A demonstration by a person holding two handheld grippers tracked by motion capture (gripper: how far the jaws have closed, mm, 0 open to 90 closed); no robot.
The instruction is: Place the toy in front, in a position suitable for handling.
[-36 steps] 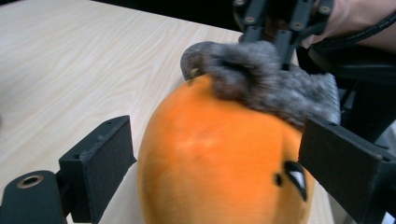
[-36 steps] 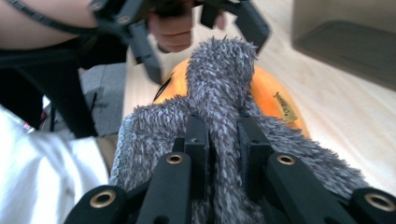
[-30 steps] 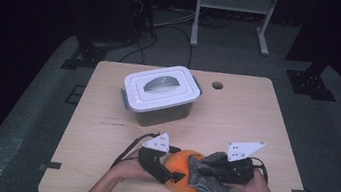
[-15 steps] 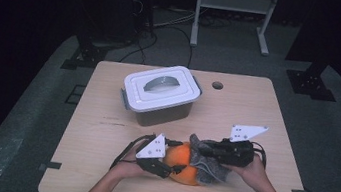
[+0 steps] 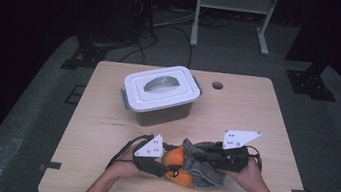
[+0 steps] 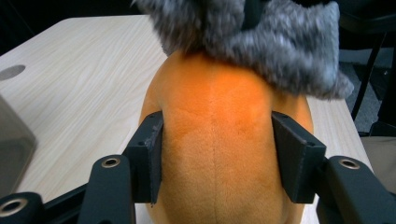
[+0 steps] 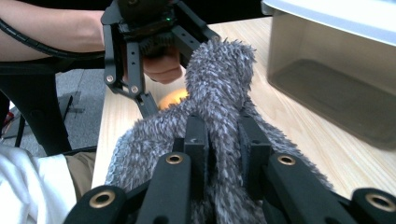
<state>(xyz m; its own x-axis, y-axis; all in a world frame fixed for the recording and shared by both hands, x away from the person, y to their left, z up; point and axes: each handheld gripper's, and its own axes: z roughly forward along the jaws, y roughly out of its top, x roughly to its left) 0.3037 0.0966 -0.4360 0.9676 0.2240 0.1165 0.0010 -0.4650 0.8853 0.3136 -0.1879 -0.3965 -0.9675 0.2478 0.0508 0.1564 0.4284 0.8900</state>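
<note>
Dark room, wooden worktop (image 5: 103, 132). Near its front edge we hold the orange plush (image 6: 219, 140): left tool (image 6: 217, 156) has just been closing onto its body, right tool (image 7: 223, 140) clamps the grey fur (image 7: 219, 65). Lidded bin (image 5: 161, 94) untouched; stowing remains.

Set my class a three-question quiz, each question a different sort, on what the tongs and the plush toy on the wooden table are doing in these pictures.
1. True or false: the left tongs have both pads against the orange plush body.
2. Multiple choice: the right tongs pinch which part? A the grey furry cloth; B the lid handle; C a cable.
3. Fill in: the white lid of the grey plastic box is ____ the box.

Key: 1 true; the left tongs have just been closing round the body. 2 A. 3 on.
</note>
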